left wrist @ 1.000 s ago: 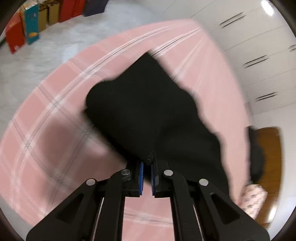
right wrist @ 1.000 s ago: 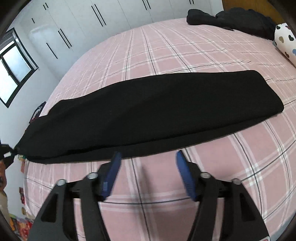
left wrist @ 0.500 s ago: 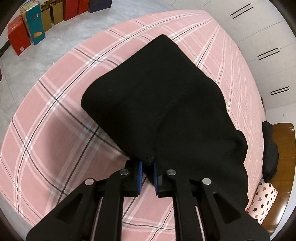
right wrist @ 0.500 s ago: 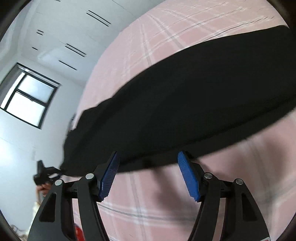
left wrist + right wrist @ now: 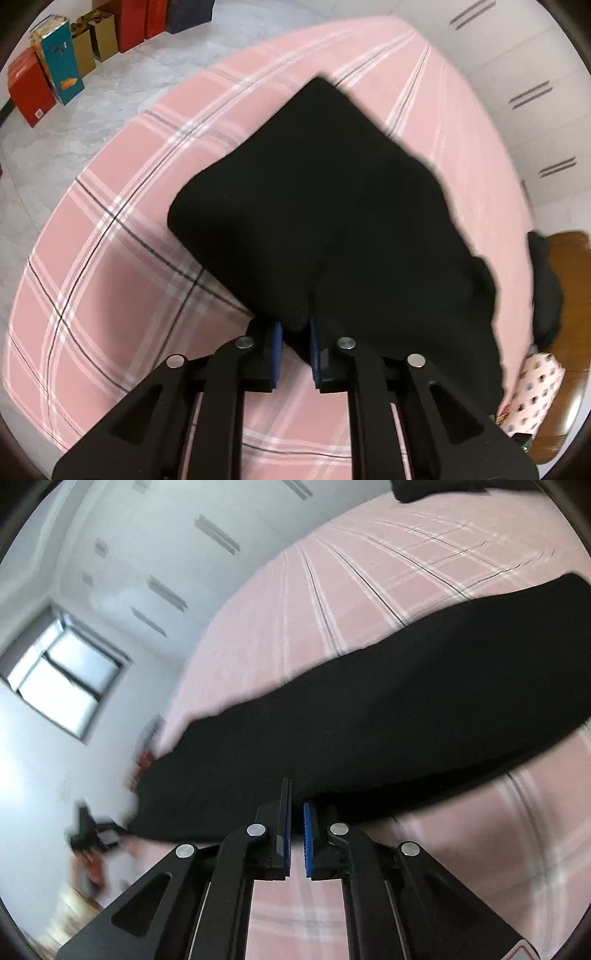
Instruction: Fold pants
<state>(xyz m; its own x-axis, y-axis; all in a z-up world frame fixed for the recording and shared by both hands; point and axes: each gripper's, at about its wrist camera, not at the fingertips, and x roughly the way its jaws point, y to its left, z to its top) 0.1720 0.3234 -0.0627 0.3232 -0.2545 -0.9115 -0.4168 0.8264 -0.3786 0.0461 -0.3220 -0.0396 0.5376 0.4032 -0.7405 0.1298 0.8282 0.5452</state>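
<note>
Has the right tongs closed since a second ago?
Yes. The right tongs, spread wide before, now sit nearly shut at the near edge of the black pants on the pink bedspread.

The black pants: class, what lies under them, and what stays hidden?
Under the black pants is a pink plaid bedsheet, visible all around them. The left gripper pinches one lifted end. Whatever lies directly beneath the fabric is covered.

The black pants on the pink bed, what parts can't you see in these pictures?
- Left wrist view: the long black fabric pants run behind the left gripper, hiding the pinched corner.
- Right wrist view: the right gripper covers the pants' near edge, so its hold is unclear; the far left end is blurred.
- Pink plaid bedsheet: the part beneath the pants is hidden.
</note>
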